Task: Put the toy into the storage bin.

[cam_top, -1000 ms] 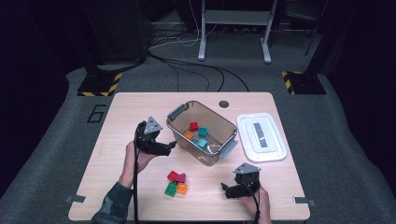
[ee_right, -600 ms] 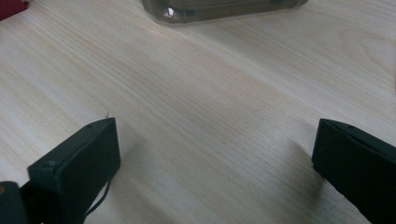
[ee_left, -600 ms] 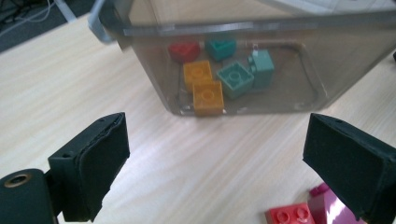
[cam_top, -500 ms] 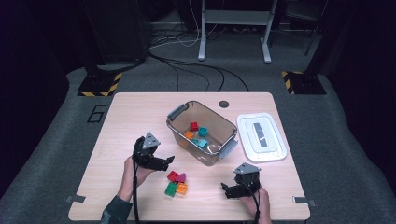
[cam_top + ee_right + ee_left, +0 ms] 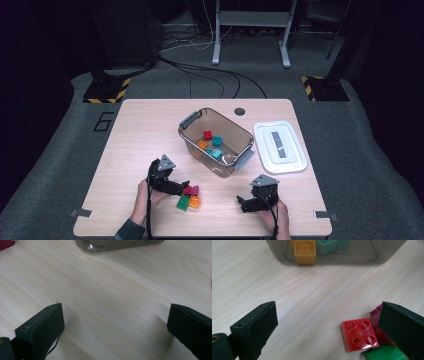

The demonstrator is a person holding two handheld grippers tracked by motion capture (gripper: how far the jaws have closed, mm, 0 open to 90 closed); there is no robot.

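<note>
Bench (image 5: 130, 150): pale wood, carrying everything below.
Lid (image 5: 280, 147): white, flat on the bench just right of the bin.
Bin (image 5: 187, 134): clear plastic tub near the middle of the bench, holding red, orange and teal bricks.
Left claw (image 5: 186, 186): low over the bench at the loose pile of bricks, jaws wide apart and just been opening; in the left gripper view the red brick lies between them, close to the right jaw, with neither pad pressing on it.
Right claw (image 5: 242, 204): near the front edge of the bench, well apart from the pile, jaws spread wide over bare wood.
Red brick (image 5: 359, 333): four studs up, flat on the bench, touching the green brick.
Green brick (image 5: 182, 202): beside an orange brick (image 5: 195, 201), at the front of the pile.
</note>
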